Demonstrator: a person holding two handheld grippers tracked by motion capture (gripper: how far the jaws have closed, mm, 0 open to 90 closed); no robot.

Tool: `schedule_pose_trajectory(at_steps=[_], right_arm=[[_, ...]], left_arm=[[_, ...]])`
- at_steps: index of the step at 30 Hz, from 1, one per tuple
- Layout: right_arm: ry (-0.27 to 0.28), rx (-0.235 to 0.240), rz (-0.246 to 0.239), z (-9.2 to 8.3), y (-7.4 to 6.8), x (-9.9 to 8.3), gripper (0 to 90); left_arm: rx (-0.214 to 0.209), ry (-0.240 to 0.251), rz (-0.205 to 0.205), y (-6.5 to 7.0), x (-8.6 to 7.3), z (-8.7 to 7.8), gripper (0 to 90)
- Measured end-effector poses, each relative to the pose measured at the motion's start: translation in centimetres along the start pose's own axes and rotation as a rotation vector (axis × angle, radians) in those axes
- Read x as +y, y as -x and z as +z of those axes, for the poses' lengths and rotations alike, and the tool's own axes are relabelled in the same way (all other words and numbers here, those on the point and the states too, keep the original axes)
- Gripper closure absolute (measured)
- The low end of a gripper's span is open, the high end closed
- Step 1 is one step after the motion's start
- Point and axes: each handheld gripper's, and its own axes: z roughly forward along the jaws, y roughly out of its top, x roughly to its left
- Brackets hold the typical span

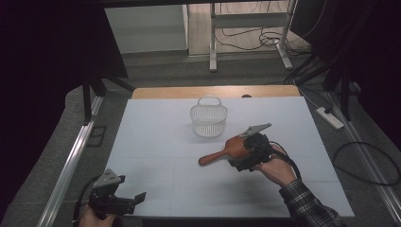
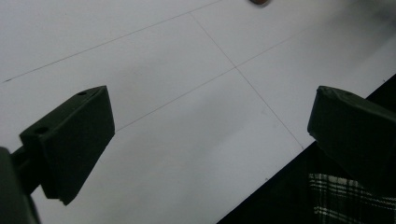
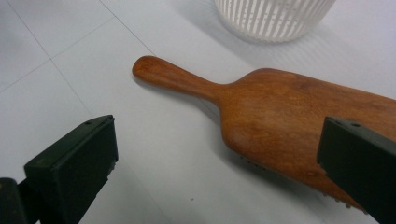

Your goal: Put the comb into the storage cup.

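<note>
The wooden brush (image 3: 280, 126) lies bristles-down on the white tabletop (image 1: 156, 142), just in front of the white basket (image 1: 208, 119), its handle pointing away from the right gripper (image 1: 246, 153). That gripper's jaws stand apart at the broad head, so it should straddle the head squarely before closing. The left gripper (image 1: 124, 201), also apart, waits well away from the basket.

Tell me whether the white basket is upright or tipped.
Upright: the white basket stands on its base on the table, open rim and handle up.
</note>
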Motion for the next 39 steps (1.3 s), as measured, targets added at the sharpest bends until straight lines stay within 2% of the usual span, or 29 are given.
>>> schedule_pose_trajectory(at_steps=[17,26,32,39], right_arm=[[-0.032,0.019,-0.017,2.3,-0.2,2.4,0.0],[-0.051,0.007,-0.025,3.7,-0.3,3.7,0.0],[-0.085,-0.024,-0.021,4.9,-0.7,4.5,0.0],[-0.109,-0.018,-0.018,5.7,-0.9,5.2,0.0]], left_arm=[[-0.004,0.001,-0.002,-0.1,0.0,0.0,1.6],[-0.005,0.000,-0.002,-0.1,0.0,0.0,1.6],[-0.007,-0.001,-0.002,-0.1,0.0,0.0,1.6],[-0.008,-0.003,-0.003,-0.1,0.0,0.0,1.6]])
